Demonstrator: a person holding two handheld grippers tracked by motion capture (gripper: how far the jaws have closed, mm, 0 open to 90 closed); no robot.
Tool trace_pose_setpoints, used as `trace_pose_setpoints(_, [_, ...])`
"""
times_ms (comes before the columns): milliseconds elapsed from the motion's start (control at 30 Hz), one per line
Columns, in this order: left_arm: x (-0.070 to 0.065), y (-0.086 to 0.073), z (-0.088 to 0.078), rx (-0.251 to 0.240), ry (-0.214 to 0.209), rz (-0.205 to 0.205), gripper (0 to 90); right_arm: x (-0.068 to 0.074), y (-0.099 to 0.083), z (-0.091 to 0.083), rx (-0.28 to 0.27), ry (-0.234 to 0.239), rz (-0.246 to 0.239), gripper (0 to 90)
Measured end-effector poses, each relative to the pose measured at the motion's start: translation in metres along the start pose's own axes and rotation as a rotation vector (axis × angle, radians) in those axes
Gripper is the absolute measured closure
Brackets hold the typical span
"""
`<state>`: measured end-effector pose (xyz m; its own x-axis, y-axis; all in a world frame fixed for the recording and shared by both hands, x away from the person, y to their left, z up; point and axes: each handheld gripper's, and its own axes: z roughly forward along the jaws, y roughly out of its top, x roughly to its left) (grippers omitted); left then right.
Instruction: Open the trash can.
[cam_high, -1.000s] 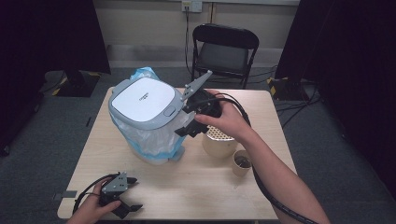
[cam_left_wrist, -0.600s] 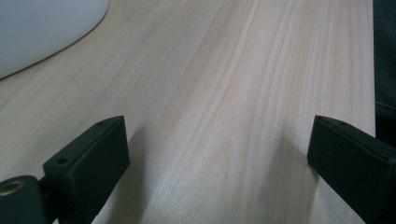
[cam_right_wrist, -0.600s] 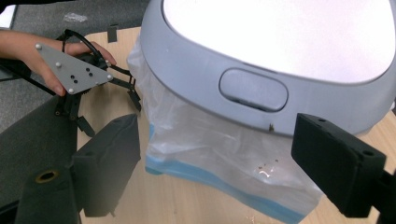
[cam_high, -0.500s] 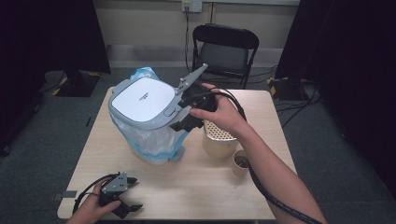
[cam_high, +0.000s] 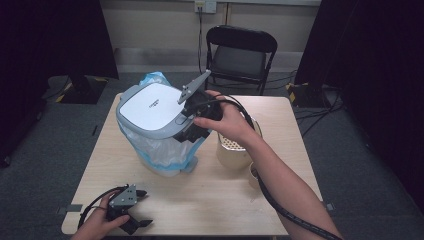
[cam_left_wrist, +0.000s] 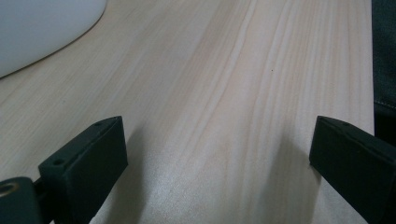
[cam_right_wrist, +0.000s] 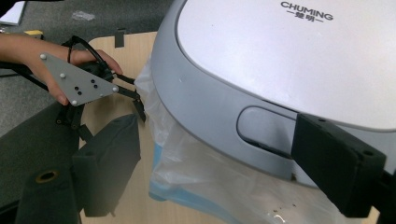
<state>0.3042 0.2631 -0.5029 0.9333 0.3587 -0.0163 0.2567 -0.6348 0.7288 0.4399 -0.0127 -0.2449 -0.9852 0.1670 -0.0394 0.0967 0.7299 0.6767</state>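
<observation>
A bin with a grey and white lid (cam_high: 150, 105) and a clear and blue bag liner (cam_high: 160, 150) stands on the table's left half. My right gripper (cam_high: 188, 128) sits at the lid's near-right rim. In the right gripper view the lid (cam_right_wrist: 280, 56) and its latch button (cam_right_wrist: 266, 128) lie between the jaws of that gripper (cam_right_wrist: 222, 163), which stand wide apart and press on nothing. The bag (cam_right_wrist: 210, 172) hangs below. My left gripper (cam_high: 143, 207) rests on the table's front left corner, open, with bare wood between its jaws (cam_left_wrist: 217, 158).
A cream perforated container (cam_high: 232, 147) and a small cup (cam_high: 255, 175) stand right of the bin, under my right forearm. A black folding chair (cam_high: 240, 50) is behind the wooden table (cam_high: 210, 200). The bin's white base (cam_left_wrist: 42, 28) edges into the left gripper view.
My right gripper has shifted slightly left onto the lid's rim and tilted, its grey plate now pointing up. The left gripper has stayed put.
</observation>
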Motion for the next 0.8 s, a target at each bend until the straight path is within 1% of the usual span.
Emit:
trace_pose_setpoints(67, [0.0002,0.0002,-0.0001,0.004,-0.001,0.002,3.1,0.001,0.001,0.0032,0.001,0.0,0.004,15.1])
trace_pose_setpoints(133, [0.0,0.0,0.0003,-0.001,0.0,0.001,3.1,0.0021,0.0017,0.005,0.004,-0.005,-0.002,14.1])
trace_pose_setpoints(233, [0.0001,0.0002,0.0,0.006,-0.003,0.003,2.9,0.0022,0.0026,0.0058,0.005,-0.007,-0.013,13.9])
trace_pose_setpoints(300, [0.0001,0.0002,0.0001,0.005,-0.003,0.004,2.5,0.0027,0.0027,0.0059,0.008,-0.01,-0.01,13.9])
trace_pose_setpoints(333, [0.0001,0.0002,0.0001,0.005,-0.003,0.004,2.5,0.0028,0.0035,0.006,0.02,-0.006,-0.015,13.5])
trace_pose_setpoints(433, [0.0001,0.0002,0.0001,0.006,-0.003,0.004,2.5,0.0027,0.0037,0.0068,0.03,-0.007,-0.027,13.0])
trace_pose_setpoints(500, [0.0,0.0002,0.0001,0.005,-0.003,0.004,2.5,0.0023,0.0037,0.0069,0.033,-0.001,-0.023,12.8])
trace_pose_setpoints(533, [0.0,0.0002,0.0001,0.006,-0.003,0.004,2.5,0.0016,0.0033,0.0068,0.035,0.009,-0.013,12.8])
trace_pose_setpoints(633, [0.0,0.0003,-0.0001,0.008,-0.003,0.004,2.5,0.0013,0.0029,0.0064,0.04,0.011,-0.016,12.8])
trace_pose_setpoints(667, [0.0001,0.0003,0.0,0.008,-0.003,0.004,2.5,0.0011,0.0024,0.0069,0.038,0.01,-0.011,12.6])
trace_pose_setpoints(767, [0.0001,0.0003,-0.0001,0.008,-0.003,0.005,2.4,0.0011,0.002,0.0066,0.042,0.006,-0.018,11.9])
trace_pose_setpoints(800, [0.0,0.0002,0.0001,0.006,-0.003,0.004,2.4,0.0017,0.0013,0.0055,0.039,-0.016,-0.031,14.6])
